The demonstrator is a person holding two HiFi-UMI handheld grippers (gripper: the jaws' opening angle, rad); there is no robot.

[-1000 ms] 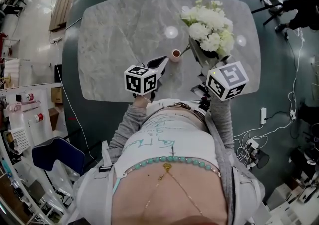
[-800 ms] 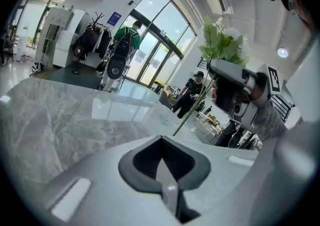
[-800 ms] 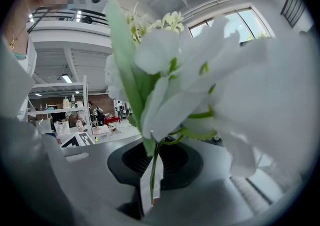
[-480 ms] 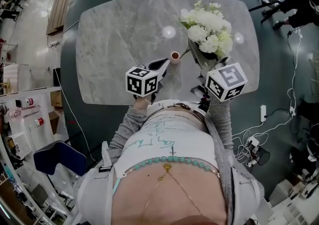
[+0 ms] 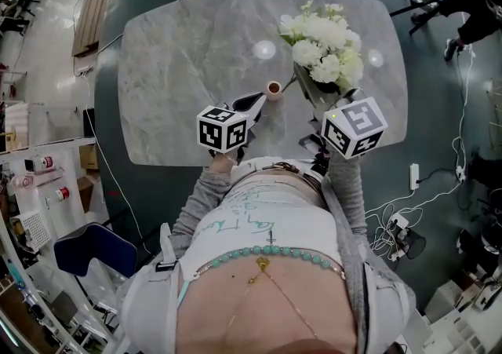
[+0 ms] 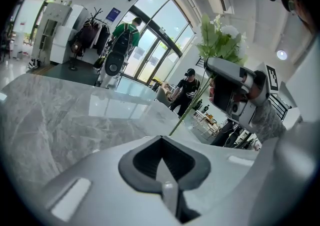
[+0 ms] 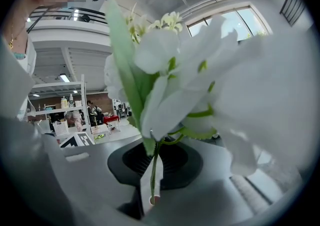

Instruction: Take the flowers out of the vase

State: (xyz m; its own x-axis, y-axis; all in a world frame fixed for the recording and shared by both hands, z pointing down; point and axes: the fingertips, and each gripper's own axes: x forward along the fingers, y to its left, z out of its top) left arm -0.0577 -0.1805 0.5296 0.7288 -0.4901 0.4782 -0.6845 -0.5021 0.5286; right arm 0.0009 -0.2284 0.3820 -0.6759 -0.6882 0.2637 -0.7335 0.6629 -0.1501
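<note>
Pinching a thin green stem (image 7: 153, 170) between its pads, the right claw (image 7: 151, 185) is clamped tight. Its own view is swamped by the flowers (image 7: 170, 54), with big white petals and green leaves right up against the lens. Past the closed pads the stem runs down to a small round pinkish mouth. That is the vase (image 5: 274, 89), a little thing in the head view, standing on the pale marbled surface (image 5: 180, 54) near its front edge. From above, the white bouquet leans out to the right of the vase, over the right claw, and the stem slants down-left to the vase's mouth. Whether the stem's end sits inside the vase or only at its rim, I cannot tell.

Over to the left claw (image 6: 161, 167): jaws pressed together, nothing between them. From above, its tip lies just beside the vase on the left, low over the surface, and I cannot tell whether they touch. Its own view looks across the marble, where the stem rises on a slant behind the tip towards the leaves and blooms, and the right claw's body shows at the right. Beyond are glass doors (image 6: 150, 44), a person in a green top (image 6: 131, 27) and a person in a dark cap (image 6: 187, 87).
</note>
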